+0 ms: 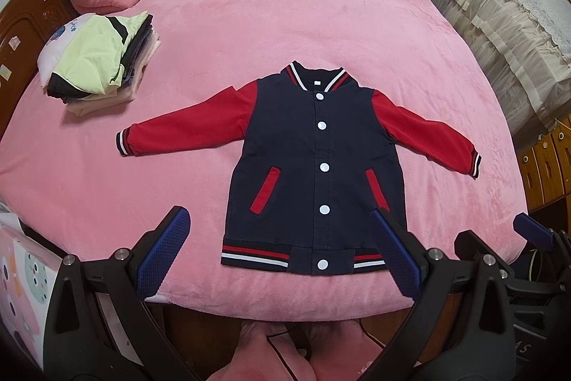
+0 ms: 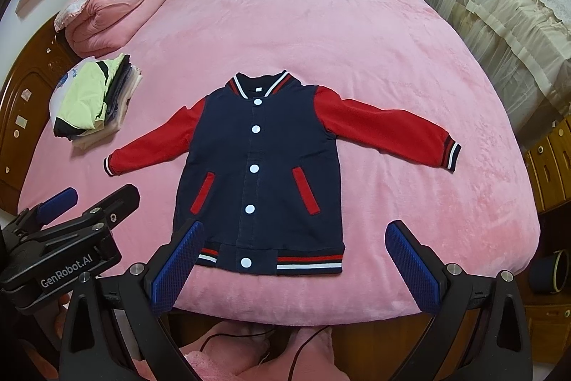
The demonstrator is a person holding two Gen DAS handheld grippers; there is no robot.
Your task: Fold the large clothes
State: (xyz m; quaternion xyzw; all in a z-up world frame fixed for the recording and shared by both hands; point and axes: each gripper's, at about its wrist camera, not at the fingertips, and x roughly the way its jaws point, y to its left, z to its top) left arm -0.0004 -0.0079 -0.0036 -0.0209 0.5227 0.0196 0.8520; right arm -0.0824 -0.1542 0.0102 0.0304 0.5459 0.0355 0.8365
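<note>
Left wrist view: the jacket (image 1: pixel 314 166) lies flat and buttoned on the pink bed (image 1: pixel 285 24), sleeves spread; the left gripper (image 1: pixel 282 249) hovers over its hem, jaws wide, holding nothing; a pile of folded clothes (image 1: pixel 100 59) sits well apart; right wrist view: the right gripper (image 2: pixel 296 259) likewise has its jaws wide over the hem; the left gripper's body reads "GenRobot.AI"
</note>
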